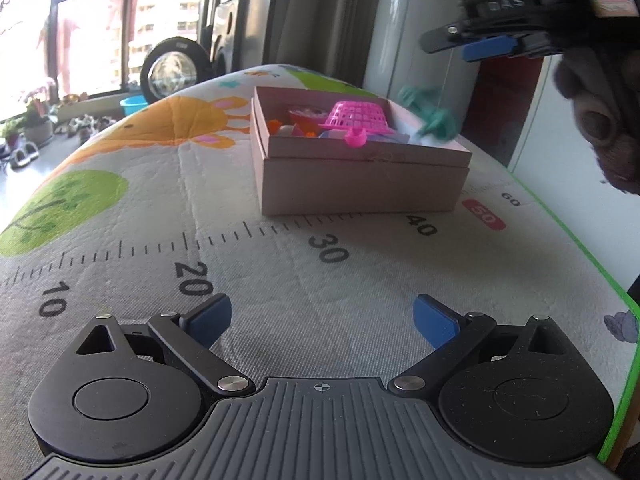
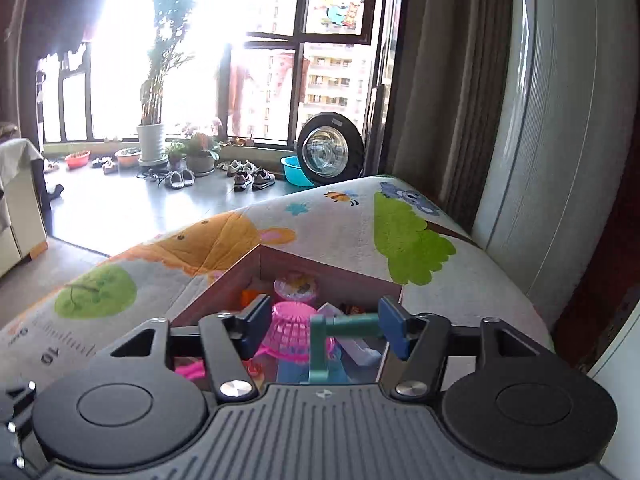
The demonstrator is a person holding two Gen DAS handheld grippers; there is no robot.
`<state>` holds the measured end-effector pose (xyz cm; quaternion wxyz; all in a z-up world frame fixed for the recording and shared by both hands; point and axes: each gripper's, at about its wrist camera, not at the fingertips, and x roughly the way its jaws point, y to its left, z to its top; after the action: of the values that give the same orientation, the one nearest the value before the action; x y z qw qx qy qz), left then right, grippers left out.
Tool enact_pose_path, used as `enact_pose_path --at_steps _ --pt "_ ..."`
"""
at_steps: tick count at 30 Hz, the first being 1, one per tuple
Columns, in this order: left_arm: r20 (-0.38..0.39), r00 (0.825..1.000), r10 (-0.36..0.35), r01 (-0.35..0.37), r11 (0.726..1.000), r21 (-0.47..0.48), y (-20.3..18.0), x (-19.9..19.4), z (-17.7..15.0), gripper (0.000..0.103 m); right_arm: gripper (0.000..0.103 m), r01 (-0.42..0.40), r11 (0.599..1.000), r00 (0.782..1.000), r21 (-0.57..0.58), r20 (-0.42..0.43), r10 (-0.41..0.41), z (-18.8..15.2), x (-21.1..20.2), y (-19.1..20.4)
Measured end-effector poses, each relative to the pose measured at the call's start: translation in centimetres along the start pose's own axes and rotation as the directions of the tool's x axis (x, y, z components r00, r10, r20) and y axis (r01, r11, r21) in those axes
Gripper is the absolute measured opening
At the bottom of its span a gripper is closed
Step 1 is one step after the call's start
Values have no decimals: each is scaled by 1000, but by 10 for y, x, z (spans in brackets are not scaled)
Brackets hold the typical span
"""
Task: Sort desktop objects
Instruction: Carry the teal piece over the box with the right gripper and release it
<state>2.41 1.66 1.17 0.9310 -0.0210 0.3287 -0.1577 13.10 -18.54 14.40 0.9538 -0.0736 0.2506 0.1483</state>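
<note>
Left wrist view first: nearest me, the left gripper point(image 1: 322, 322) hovers low over the printed play mat point(image 1: 140, 216) that covers the tabletop, its blue fingers point(image 1: 210, 318) spread wide with nothing between them. Beyond the ruler markings sits the pink cardboard box point(image 1: 360, 180), already holding a heap of small toys, with a pink plastic basket point(image 1: 356, 118) tipped over on top. At the box's far right corner a teal toy point(image 1: 430, 118) shows as a blur, apparently dropping or just landing on the rim side of the pile. Above and to the right hangs the right gripper point(image 1: 466, 46), clear of the box.

From the right wrist view, its fingers point(image 2: 394, 326) stand apart. The teal piece lies between them in the picture, close against the right-hand pad, but I cannot tell whether it touches that pad; it looks released rather than gripped, lying over the basket inside the box. Farther off are the mat's cartoon animals, then the floor with shoes, plant pots and a bright window point(image 2: 280, 60).

I judge the step in hand to be the drop of the teal toy into the box. No loose objects show on the mat in either view, so the next move calls for lifting the right gripper clear and checking whether anything remains to sort
</note>
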Motion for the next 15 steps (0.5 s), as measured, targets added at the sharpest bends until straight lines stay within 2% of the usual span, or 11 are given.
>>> enact_pose_path --at_steps 4,8,12,13,15 --pt "2 1000 -29 29 999 -28 5 1 -1 102 70 -46 993 993 107 -107 57 6 53 -5" --pt "-1 999 -51 51 998 -48 8 3 -2 102 70 -49 988 977 145 -198 78 -7 97 4" --pt "2 998 -61 61 997 -56 9 3 -3 103 69 -53 994 973 91 -220 72 -12 126 26" --pt "2 998 -62 62 996 -58 9 3 -3 103 61 -52 998 974 44 -220 60 -10 133 34" --pt "4 998 -62 63 996 -60 9 3 -3 103 58 -27 998 979 -65 -205 13 -7 140 48"
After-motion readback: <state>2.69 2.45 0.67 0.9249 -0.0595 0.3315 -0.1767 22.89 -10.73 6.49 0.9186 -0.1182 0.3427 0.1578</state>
